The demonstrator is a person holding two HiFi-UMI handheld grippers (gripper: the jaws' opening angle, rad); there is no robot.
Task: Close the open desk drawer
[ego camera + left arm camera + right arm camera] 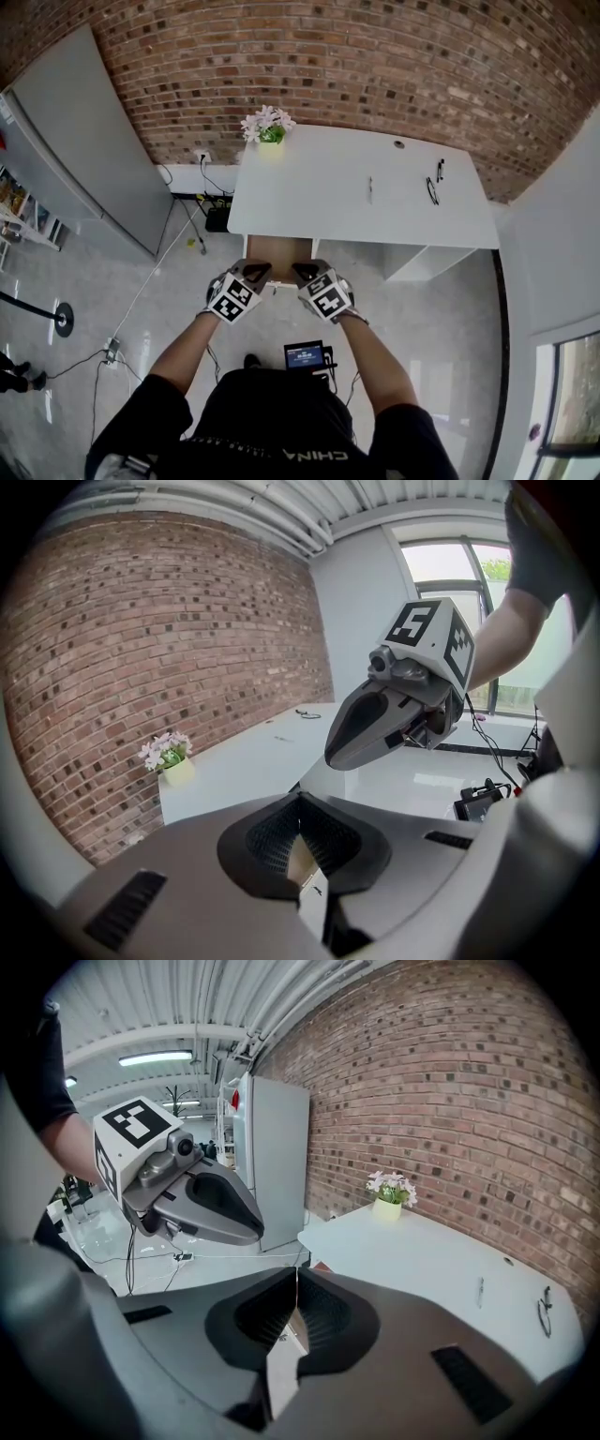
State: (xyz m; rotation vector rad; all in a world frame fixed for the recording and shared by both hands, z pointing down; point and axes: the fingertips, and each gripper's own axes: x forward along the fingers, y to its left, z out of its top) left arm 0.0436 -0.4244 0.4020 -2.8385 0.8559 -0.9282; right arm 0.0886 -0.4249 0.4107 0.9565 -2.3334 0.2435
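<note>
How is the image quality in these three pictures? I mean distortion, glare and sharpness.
Head view: the wide lens bends the brick wall into an arc, and the floor shows soft reflections. Left gripper view: the window is washed out, corners black. Right gripper view: the ceiling lamp glares; the flowers look fairly sharp.

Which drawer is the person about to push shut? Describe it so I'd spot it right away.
Find the white desk against the brick wall, a flower pot on its far left corner. Below that end, the drawer juts out from the near edge toward the person. It shows brown wood, unlike the white open compartment to its right.
</note>
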